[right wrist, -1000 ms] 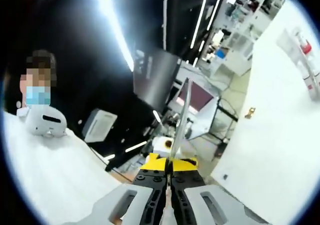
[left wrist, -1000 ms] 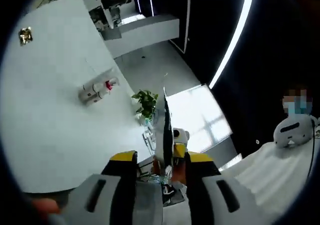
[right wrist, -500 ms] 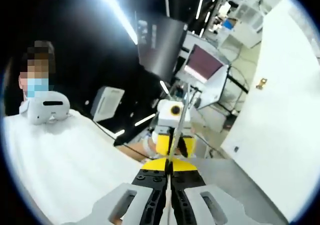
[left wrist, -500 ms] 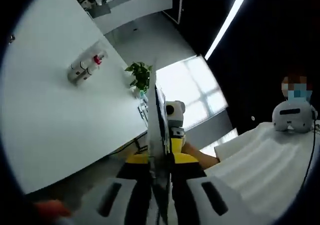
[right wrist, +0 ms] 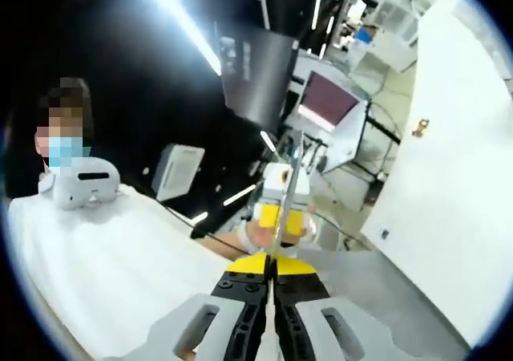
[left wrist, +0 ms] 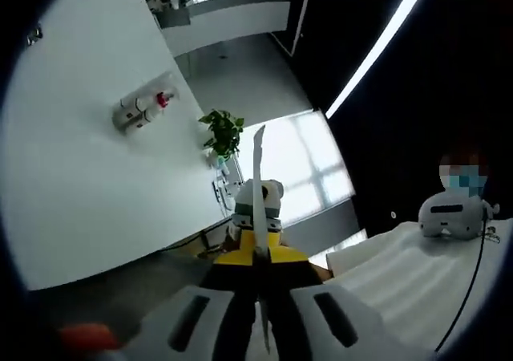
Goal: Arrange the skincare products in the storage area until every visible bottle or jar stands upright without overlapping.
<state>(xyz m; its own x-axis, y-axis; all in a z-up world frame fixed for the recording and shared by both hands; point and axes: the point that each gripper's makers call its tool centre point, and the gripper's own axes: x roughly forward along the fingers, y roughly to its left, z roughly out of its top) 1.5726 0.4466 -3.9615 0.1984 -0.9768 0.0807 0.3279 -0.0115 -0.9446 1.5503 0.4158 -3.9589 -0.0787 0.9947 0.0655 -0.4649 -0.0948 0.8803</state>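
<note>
On the white table (left wrist: 88, 184), far side in the left gripper view: cluster of skincare bottles (left wrist: 140, 111), white/silver bodies, one w/ red cap, lying on their sides, touching each other; well apart from both grippers. Step in hand (judged): approach not yet begun; both tools are held off the table edge, facing each other. To do it well: swing the tools toward the table, level them, open jaws before descent, take one bottle at its body mid-section, rotate to upright, set down beside (not against) its neighbour. Risk: round bodies probably roll if nudged. Left gripper (left wrist: 259, 217): jaws clenched together, a thin flat blade-like strip stands up along the seam; whether it is clamped or just the fingertips edge-on, can't tell. Right gripper (right wrist: 272, 253): same, jaws pressed closed, no bottle in them; the other tool sits just ahead of its tips, contact unclear. Potted plant (left wrist: 223, 131) stands beyond the table edge. Person in white seated w/ white headset (right wrist: 78, 191).
</note>
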